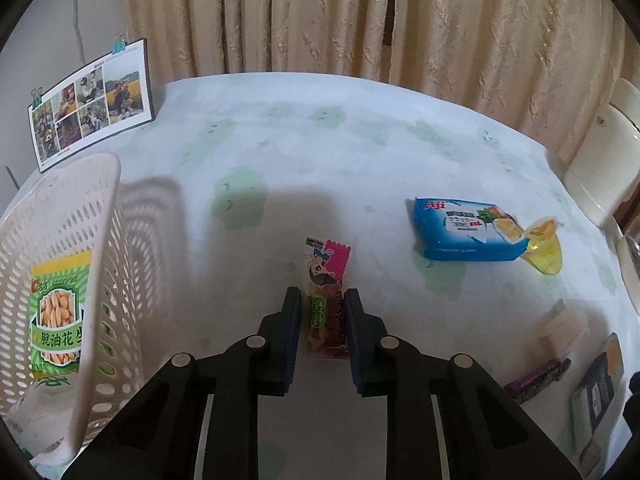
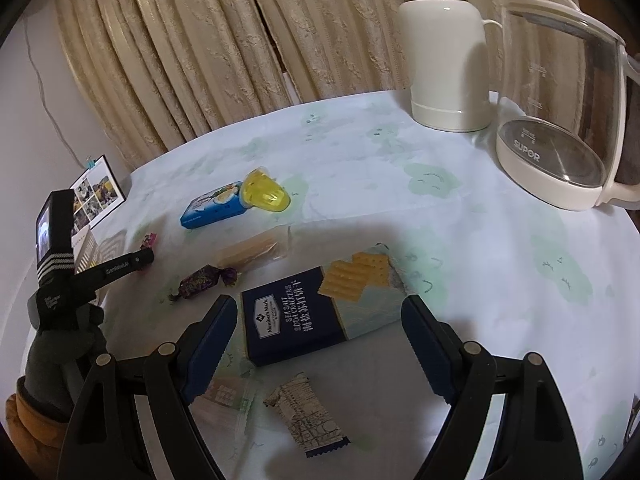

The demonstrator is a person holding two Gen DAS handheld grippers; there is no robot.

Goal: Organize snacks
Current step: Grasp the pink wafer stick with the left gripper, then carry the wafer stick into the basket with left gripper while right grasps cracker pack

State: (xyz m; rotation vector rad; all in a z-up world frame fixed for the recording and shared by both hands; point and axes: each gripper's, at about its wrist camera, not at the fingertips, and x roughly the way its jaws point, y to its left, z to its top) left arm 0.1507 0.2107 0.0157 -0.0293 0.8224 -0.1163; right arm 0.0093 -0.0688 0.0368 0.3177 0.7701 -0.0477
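1. Left wrist view: left gripper (image 1: pixel 322 304) fingers clamped on a pink snack stick packet (image 1: pixel 326 280), held above the desk (image 1: pixel 320 140). White basket (image 1: pixel 80 240) at left holds a green peanut bag (image 1: pixel 60 312). Blue Aji cracker pack (image 1: pixel 464 228) lies on the desk at right, touching a yellow jelly cup (image 1: pixel 546 250).
2. Right wrist view: right gripper (image 2: pixel 318 328) fingers spread wide, holding nothing, above the Member's Mark soda cracker box (image 2: pixel 316 312). Purple candy (image 2: pixel 202 280) and a patterned bar wrapper (image 2: pixel 306 416) lie nearby. Thermos (image 2: pixel 440 52) and Supor kettle (image 2: pixel 560 120) stand at the back right.
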